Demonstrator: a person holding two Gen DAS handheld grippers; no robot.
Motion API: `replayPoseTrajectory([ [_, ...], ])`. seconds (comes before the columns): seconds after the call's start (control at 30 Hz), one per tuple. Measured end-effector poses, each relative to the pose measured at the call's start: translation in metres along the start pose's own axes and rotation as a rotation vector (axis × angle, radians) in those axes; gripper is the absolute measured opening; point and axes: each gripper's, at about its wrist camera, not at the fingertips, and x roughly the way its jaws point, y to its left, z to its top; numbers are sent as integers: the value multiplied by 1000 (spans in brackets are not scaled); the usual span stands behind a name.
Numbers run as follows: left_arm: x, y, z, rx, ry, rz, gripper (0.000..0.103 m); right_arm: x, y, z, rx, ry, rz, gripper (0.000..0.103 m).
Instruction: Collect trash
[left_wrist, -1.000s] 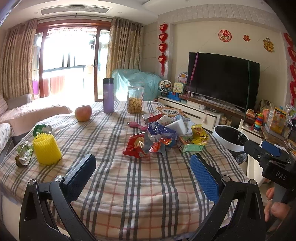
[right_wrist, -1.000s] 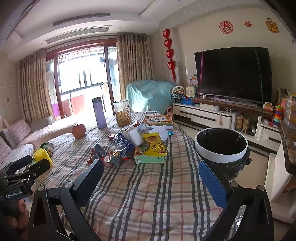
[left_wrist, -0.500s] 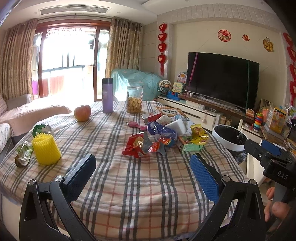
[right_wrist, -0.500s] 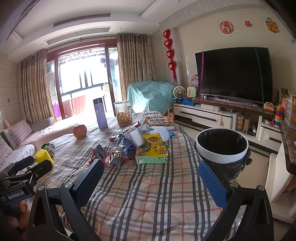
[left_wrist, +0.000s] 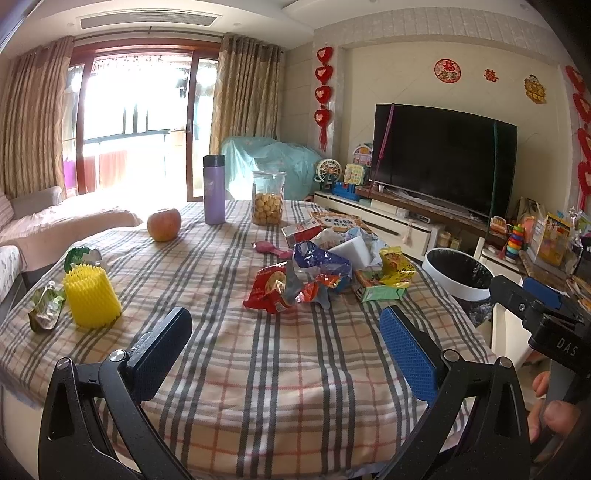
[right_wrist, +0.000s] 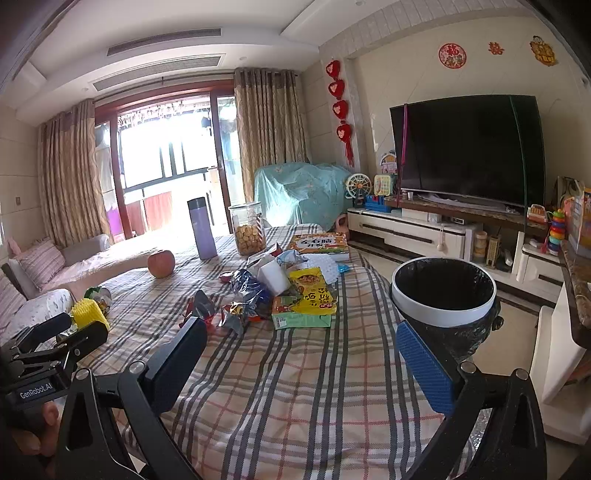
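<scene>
Both tools hang over the near edge of the desk (left_wrist: 229, 369), which is covered by a plaid cloth. The left tool (left_wrist: 284, 343) has its two fingers spread wide with nothing between them, and the right tool (right_wrist: 301, 354) is likewise spread and empty. The trash sits in a loose heap near the middle of the desk, toward its right side: a red snack wrapper (left_wrist: 267, 290) lies nearest, a crumpled blue bag (left_wrist: 319, 258) is just behind it, and a yellow packet (left_wrist: 397, 266) rests on a green box (left_wrist: 376, 291) at the right of the heap. A white bin (right_wrist: 443, 295) lined with a black bag stands just beside the desk's right edge, open at the top. Well apart from the heap, on the left, are a yellow mesh sleeve (left_wrist: 90, 299) and a small green pouch (left_wrist: 46, 308). Farther back stand an apple (left_wrist: 164, 224), a purple bottle (left_wrist: 214, 190) and a clear jar of biscuits (left_wrist: 267, 203).
</scene>
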Motion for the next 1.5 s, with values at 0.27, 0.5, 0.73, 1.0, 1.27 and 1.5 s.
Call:
replayPoseTrajectory([
  [0.27, 1, 1, 0, -2, 8, 1, 103, 0, -1, -1, 6, 7, 7, 103],
  [0.5, 2, 1, -1, -2, 8, 1, 103, 2, 0, -2, 6, 13, 11, 103],
  [0.73, 3, 1, -2, 0, 12, -1, 103, 3, -1, -4, 9, 17, 13, 103],
  [1.0, 9, 3, -5, -3, 23, 1, 103, 6, -2, -5, 18, 26, 25, 103],
  [1.27, 32, 4, -11, -2, 80, 6, 103, 23, -7, -8, 40, 72, 63, 103],
  [1.5, 62, 11, -15, -20, 144, 13, 103, 49, -15, -11, 61, 133, 85, 103],
])
